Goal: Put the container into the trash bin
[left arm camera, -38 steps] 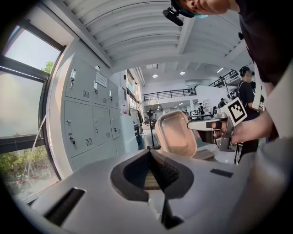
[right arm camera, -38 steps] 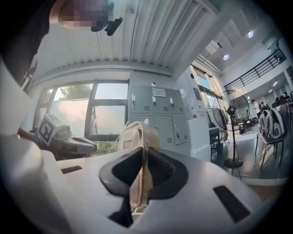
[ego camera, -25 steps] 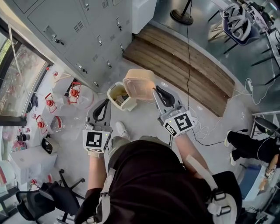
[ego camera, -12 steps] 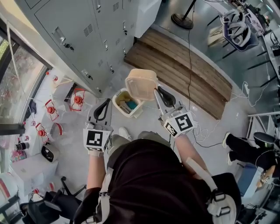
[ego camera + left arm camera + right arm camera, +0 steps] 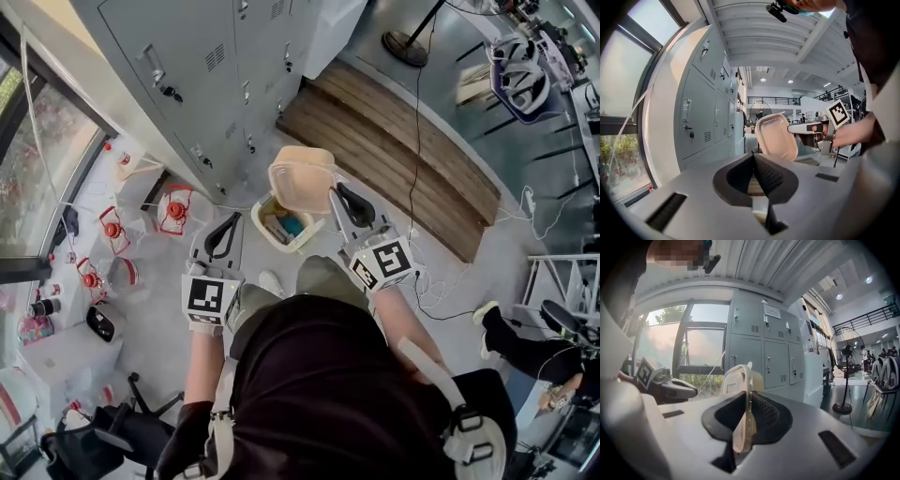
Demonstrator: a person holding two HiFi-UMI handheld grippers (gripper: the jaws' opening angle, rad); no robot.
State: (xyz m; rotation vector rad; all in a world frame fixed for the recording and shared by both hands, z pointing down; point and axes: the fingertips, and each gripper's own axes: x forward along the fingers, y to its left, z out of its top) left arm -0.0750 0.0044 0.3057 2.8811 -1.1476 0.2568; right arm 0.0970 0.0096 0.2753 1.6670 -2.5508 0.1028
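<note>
My right gripper [image 5: 336, 195] is shut on the rim of a beige plastic container [image 5: 301, 178], held on edge in the air just above and right of the trash bin [image 5: 266, 234]. The bin is a small cream box on the floor with rubbish inside. In the right gripper view the container [image 5: 743, 397] stands edge-on between the jaws of the gripper [image 5: 746, 420]. My left gripper [image 5: 225, 232] hangs left of the bin, shut and holding nothing. The left gripper view shows its jaws [image 5: 757, 176] pressed together, with the container [image 5: 776, 137] and the right gripper [image 5: 808, 127] beyond.
Grey lockers [image 5: 197, 66] run along the wall behind the bin. A wooden platform [image 5: 394, 155] lies to the right with a black cable across it. Red and white items [image 5: 173, 208] clutter the floor by the window. A desk chair [image 5: 103, 441] stands at lower left.
The view has shifted as the person steps closer; the bin now lies nearer, directly below the held container. Both grippers keep their poses.
</note>
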